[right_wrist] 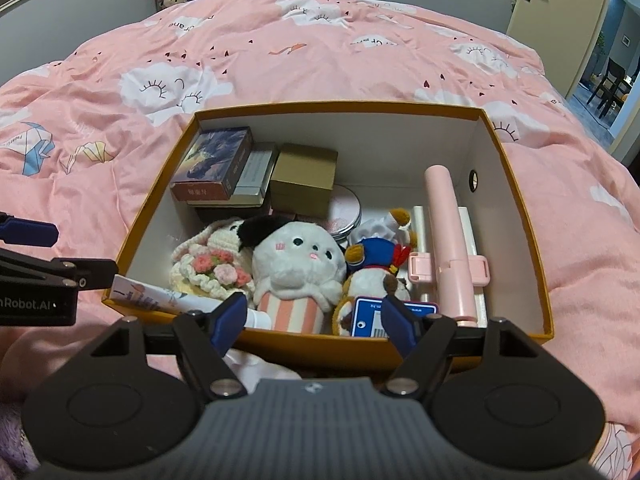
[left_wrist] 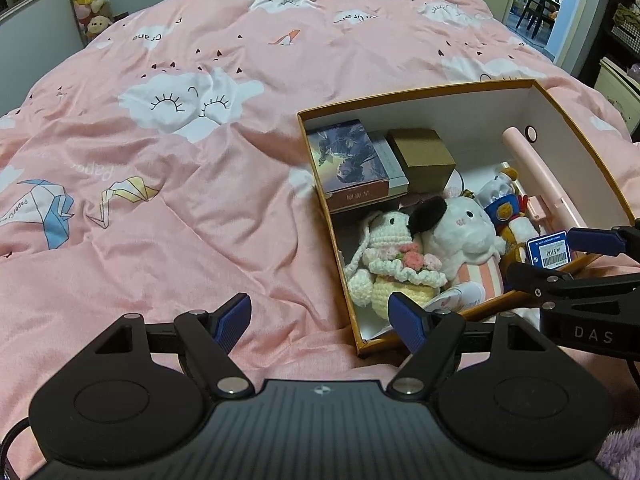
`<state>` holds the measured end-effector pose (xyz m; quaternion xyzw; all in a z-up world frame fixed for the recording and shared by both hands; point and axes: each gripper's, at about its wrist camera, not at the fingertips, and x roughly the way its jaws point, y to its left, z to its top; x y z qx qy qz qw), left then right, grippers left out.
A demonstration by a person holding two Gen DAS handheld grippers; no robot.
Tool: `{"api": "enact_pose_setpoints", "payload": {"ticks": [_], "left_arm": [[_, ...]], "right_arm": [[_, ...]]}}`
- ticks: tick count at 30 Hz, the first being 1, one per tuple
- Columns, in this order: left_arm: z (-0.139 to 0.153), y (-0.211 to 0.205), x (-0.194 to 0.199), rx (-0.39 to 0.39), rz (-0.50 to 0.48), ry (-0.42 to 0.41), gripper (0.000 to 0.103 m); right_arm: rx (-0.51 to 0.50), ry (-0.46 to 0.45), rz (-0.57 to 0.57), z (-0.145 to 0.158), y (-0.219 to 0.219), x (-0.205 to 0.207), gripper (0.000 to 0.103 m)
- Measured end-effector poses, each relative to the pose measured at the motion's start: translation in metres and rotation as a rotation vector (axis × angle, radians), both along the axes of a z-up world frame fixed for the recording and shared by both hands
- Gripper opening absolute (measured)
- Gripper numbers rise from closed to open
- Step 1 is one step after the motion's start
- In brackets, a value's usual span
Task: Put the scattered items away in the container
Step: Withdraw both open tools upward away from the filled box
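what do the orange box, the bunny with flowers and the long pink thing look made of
Orange box: likely cardboard, matte, with thin stiff walls and white lining.
Bunny with flowers: crocheted yarn; the stitches show.
Long pink thing: probably smooth plastic with a slight sheen.

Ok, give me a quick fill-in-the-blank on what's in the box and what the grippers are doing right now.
1. The orange cardboard box sits on a ____ quilt.
2. The white plush with one black ear lies between the crocheted bunny and the ____-jacketed duck plush.
3. The long pink plastic stick lies along the box's ____ wall.
4. Left gripper and right gripper both stand ____, holding nothing.

Missing: pink; blue; right; open
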<state>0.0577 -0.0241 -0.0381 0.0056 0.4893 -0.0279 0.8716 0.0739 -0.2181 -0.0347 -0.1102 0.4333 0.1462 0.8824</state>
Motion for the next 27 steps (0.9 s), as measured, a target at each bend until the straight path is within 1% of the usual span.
{"api": "enact_pose_setpoints", "payload": {"ticks": [27], "left_arm": [[0.0004, -0.0029, -0.0024, 0.006, -0.014, -0.004, 0.089]], "right_arm": [[-0.006, 0.001, 0.009, -0.0037, 0.0010, 0.0014, 0.076]]}}
